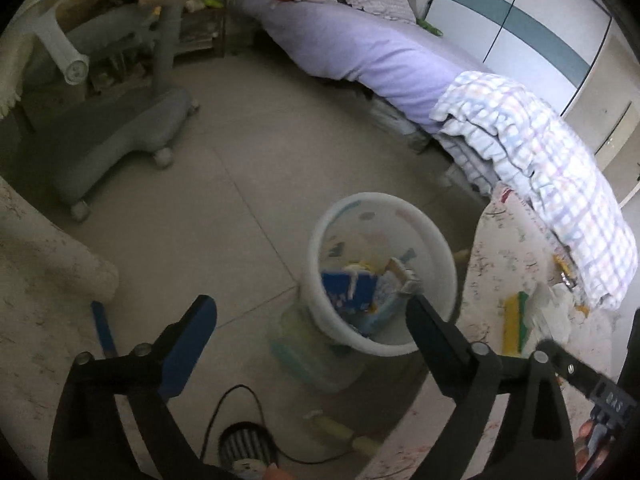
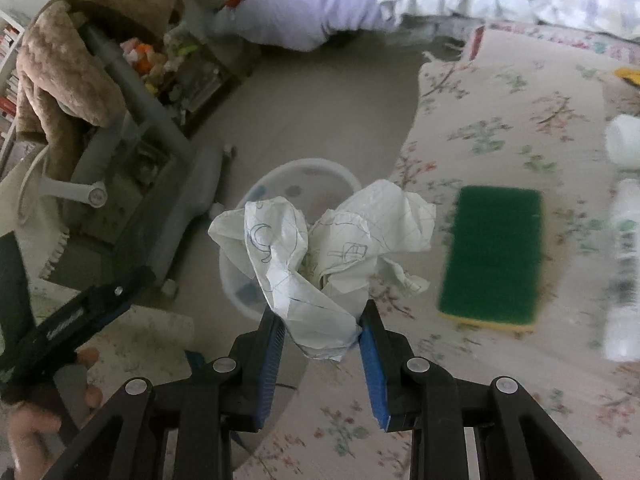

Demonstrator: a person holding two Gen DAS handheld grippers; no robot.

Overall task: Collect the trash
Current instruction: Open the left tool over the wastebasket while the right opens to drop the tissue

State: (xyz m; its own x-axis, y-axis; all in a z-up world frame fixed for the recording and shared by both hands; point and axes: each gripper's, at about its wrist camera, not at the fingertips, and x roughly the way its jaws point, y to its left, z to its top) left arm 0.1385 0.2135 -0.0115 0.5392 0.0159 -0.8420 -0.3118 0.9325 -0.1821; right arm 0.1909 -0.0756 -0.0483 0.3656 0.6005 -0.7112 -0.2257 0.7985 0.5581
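Crumpled paper [image 2: 320, 256], scribbled in pen, sits pinched between the right gripper [image 2: 322, 334] pads, hanging just above the white bin [image 2: 256, 200] on the floor. Best to carry it squarely over the rim before letting go, I'd say, since the sheet flares wide. Left gripper [image 1: 312, 312] gapes wide with nothing in it, poised over that bin [image 1: 384, 272]. Only the left view shows a blue carton [image 1: 348, 288] and wrappers already inside, somewhat blurred; only the right shows the green sponge [image 2: 494, 252] face-up on the floral cloth [image 2: 500, 128].
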